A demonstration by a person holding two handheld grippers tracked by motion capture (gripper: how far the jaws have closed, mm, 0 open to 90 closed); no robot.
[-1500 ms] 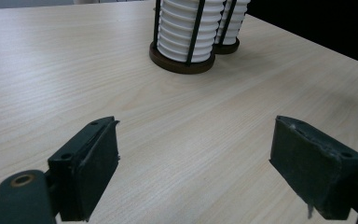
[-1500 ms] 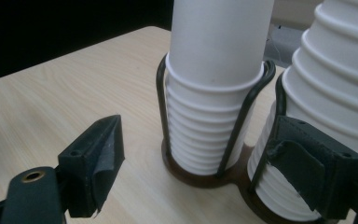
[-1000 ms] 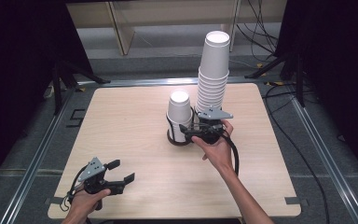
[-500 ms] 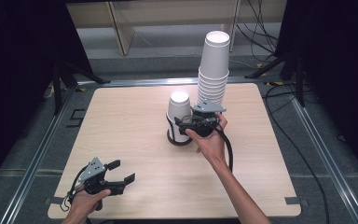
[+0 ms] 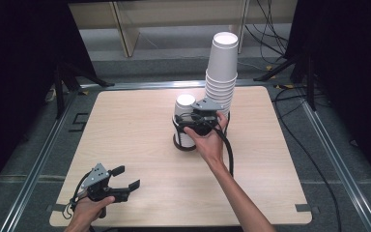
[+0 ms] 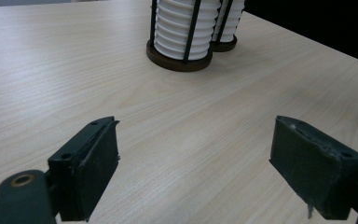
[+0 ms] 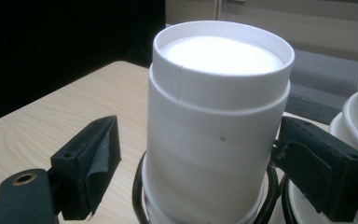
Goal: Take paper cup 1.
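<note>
A short stack of white paper cups [image 5: 185, 113], bottoms up, stands in a black wire holder with a brown base [image 6: 179, 59] at the table's middle. Just right of it rises a much taller stack of cups [image 5: 221, 67] in a second holder [image 6: 224, 44]. My right gripper [image 5: 187, 126] is at the short stack, open, with its jaws either side of the top cup [image 7: 216, 116]. The left pad [image 7: 98, 163] stands clear of the cup and the right pad [image 7: 314, 172] is at its wall. My left gripper [image 5: 126, 177] is held low near the front left, open and empty [image 6: 196, 163].
The wooden table [image 5: 125, 125] sits in a metal frame [image 5: 38, 164]. Cables [image 5: 290, 125] trail on the floor at the right, and a black stand [image 5: 60, 82] is at the back left. Bare tabletop lies between my left gripper and the holders.
My right gripper has moved a little left and away from the person, bringing its jaws around the short stack's top cup. The left gripper has stayed put.
</note>
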